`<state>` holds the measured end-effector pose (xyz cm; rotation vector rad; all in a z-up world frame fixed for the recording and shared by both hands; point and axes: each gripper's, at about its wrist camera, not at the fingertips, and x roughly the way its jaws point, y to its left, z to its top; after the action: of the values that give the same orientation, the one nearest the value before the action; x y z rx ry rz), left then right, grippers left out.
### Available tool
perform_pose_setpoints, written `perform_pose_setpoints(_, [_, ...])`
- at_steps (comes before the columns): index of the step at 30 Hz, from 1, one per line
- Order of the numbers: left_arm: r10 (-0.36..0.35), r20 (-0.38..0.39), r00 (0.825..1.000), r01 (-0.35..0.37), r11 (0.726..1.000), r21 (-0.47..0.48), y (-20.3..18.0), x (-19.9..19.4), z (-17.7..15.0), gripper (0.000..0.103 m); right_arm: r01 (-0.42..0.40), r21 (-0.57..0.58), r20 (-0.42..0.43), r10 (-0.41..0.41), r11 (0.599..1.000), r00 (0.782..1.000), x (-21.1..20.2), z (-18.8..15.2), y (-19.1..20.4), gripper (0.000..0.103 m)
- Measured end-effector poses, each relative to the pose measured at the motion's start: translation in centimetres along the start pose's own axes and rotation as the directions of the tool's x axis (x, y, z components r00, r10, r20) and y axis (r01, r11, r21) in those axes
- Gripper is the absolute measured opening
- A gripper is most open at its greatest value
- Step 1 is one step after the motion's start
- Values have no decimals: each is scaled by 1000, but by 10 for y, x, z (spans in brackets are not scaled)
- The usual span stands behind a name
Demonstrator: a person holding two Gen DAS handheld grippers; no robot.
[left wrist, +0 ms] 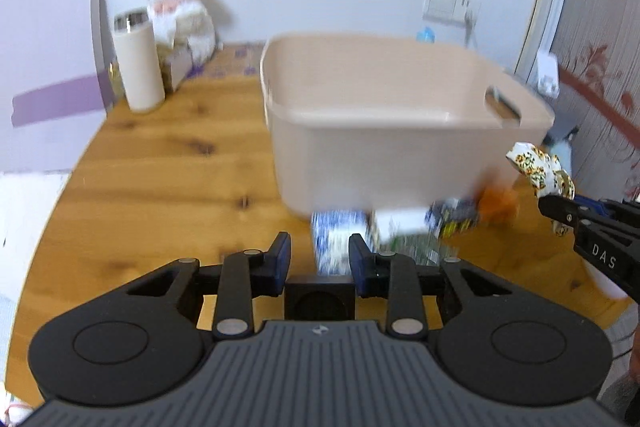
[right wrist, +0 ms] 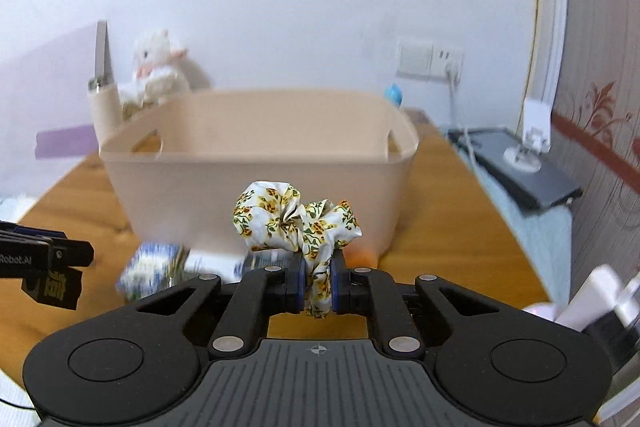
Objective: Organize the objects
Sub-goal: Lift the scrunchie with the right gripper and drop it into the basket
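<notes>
Floral scrunchie point(right wrist: 296, 223) bunched upright, right gripper point(right wrist: 318, 283) clamping

A floral scrunchie point(right wrist: 296, 223) — white fabric with yellow and orange flowers and green leaves — is bunched up and raised off the wooden table, in front of a beige plastic bin point(right wrist: 256, 163) with cut-out handles. Along the bin's near wall lie blurred small items: a blue-and-white packet point(left wrist: 338, 241), a white box point(left wrist: 400, 223), a dark packet point(left wrist: 454, 217) and something orange point(left wrist: 496, 205).
</notes>
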<state>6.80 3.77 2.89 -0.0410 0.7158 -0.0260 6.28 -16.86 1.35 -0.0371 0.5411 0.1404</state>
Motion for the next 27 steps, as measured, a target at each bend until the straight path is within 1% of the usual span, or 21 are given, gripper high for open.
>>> perform_pose_setpoints(5, [16, 113, 993, -19, 1000, 19, -5, -7, 35, 34, 17, -1, 87, -17, 1000, 996, 1, 27, -2, 11])
perform_pose_setpoints(7, [12, 142, 990, -17, 999, 34, -10, -2, 49, 34, 20, -3, 111, -20, 1000, 994, 3, 36, -1, 11])
perform_pose_setpoints(9, [0, 140, 990, -3, 1000, 23, -14, 9, 61, 34, 11, 1, 123, -11, 1000, 992, 10, 46, -1, 11])
perform_pose_setpoints(12, [-29, 127, 992, 30, 1000, -4, -18, 29, 77, 34, -5, 7, 118, 4, 1000, 993, 25, 60, -4, 11])
perform_pose_setpoints(14, [-14, 141, 990, 11, 1000, 20, -26, 41, 88, 34, -5, 10, 107, 4, 1000, 994, 38, 67, -6, 11])
perform_pose_setpoints(16, [-19, 125, 992, 16, 1000, 26, -32, 57, 98, 33, -7, 16, 96, 5, 1000, 995, 52, 74, -8, 11])
perform_pose_setpoints(17, [-16, 116, 993, 12, 1000, 29, -33, 67, 102, 11, -8, 18, 88, 6, 1000, 996, 57, 75, -7, 11])
perform_pose_setpoints(18, [-7, 103, 995, 4, 999, 32, -35, 76, 106, 1, -9, 19, 77, 7, 1000, 997, 63, 77, -7, 11])
perform_pose_setpoints(21, [-7, 35, 999, 7, 1000, 22, -35, 105, 111, 1, -12, 15, 34, 12, 1000, 999, 82, 78, -4, 11])
perform_pose_setpoints(22, [-8, 36, 999, 7, 1000, 26, -35, 110, 110, 1, -11, 12, 18, 11, 1000, 1000, 87, 77, -3, 11])
perform_pose_setpoints(24, [16, 47, 999, -18, 998, 53, -38, 113, 111, 1, -9, 8, -18, 9, 1000, 1000, 97, 74, -1, 11])
perform_pose_setpoints(27, [22, 14, 1000, -23, 998, 55, -36, 129, 108, 1, -17, 3, -53, 17, 1000, 998, 105, 70, 1, 11])
